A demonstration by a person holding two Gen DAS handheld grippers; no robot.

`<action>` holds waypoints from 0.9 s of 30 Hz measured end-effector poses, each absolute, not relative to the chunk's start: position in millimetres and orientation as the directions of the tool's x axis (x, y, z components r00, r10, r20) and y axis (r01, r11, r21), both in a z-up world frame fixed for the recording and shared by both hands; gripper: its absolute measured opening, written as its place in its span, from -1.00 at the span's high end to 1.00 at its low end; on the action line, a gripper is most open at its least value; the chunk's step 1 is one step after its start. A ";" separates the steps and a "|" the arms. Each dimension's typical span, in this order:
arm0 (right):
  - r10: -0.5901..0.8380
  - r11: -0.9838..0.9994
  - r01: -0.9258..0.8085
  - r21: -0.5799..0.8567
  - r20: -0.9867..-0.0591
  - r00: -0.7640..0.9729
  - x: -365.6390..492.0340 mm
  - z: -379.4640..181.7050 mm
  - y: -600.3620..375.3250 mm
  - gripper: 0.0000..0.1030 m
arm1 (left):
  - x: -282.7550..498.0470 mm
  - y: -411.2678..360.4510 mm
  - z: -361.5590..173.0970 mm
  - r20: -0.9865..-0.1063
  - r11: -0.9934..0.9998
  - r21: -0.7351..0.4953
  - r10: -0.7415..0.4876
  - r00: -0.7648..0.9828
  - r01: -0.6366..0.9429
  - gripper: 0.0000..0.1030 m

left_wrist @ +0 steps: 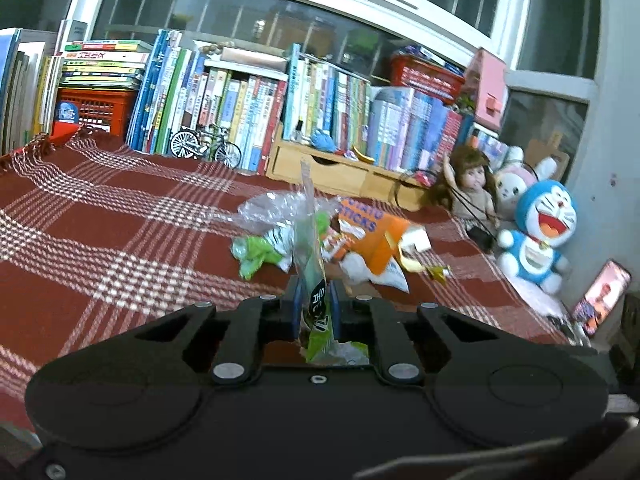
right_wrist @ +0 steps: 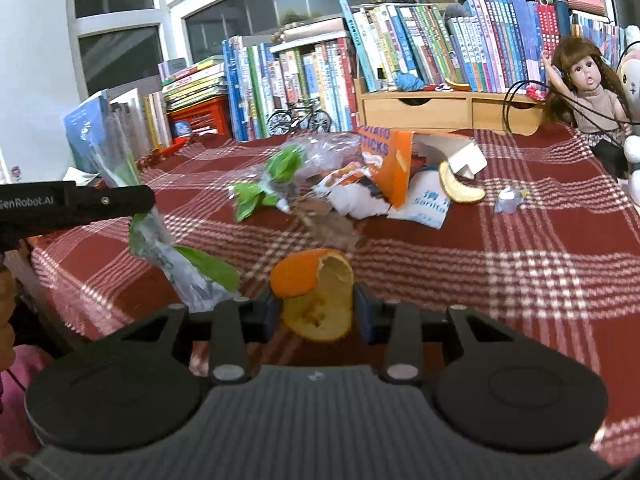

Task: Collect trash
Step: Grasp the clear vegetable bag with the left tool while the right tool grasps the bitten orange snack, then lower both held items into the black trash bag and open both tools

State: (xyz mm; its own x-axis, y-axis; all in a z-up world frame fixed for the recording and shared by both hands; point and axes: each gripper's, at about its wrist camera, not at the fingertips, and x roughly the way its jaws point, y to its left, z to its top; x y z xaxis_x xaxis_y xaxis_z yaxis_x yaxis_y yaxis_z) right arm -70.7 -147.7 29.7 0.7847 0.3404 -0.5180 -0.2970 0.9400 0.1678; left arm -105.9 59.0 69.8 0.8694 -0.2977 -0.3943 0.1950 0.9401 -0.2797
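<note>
- Left wrist view: the left tool [left_wrist: 314, 304] is clenched on a green and clear wrapper [left_wrist: 310, 248], which stands upright between its pads, lifted above the red plaid table [left_wrist: 100, 240]. Further in lies a trash heap around an orange snack bag [left_wrist: 374, 236], near the table's far edge.
- Right wrist view: the right tool [right_wrist: 318, 310] grips an orange peel [right_wrist: 316, 300] above the table's near part. At the left edge, the left tool [right_wrist: 146, 200] holds the wrapper [right_wrist: 176, 260] dangling. A banana peel [right_wrist: 458, 188] lies beside the heap.
</note>
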 end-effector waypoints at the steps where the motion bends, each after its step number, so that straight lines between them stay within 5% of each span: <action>1: 0.345 0.938 -0.301 0.170 -0.520 0.781 -74.7 29.5 -147.0 0.15 | -111.0 58.4 68.9 -0.400 0.940 -0.276 -0.303 0.865 0.201 0.74; 18: 0.417 0.904 -0.369 0.215 -0.624 0.661 -147.4 0.8 -132.2 0.14 | -190.4 47.0 24.2 -0.574 0.938 -0.242 -0.346 0.742 0.250 0.74; 27: 0.385 0.916 -0.324 0.236 -0.741 0.551 -143.5 -62.5 -126.9 0.14 | -170.0 37.5 -60.9 -0.825 0.973 -0.205 -0.229 0.517 0.104 0.74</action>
State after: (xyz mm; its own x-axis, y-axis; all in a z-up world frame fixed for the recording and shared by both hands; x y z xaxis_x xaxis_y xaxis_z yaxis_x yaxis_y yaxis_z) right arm -143.5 -126.9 -62.5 0.5506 0.3852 -0.7406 -0.3237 0.9163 0.2359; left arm -170.0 37.5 -60.9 0.5169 -0.2290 -0.8249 0.1035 0.9732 -0.2053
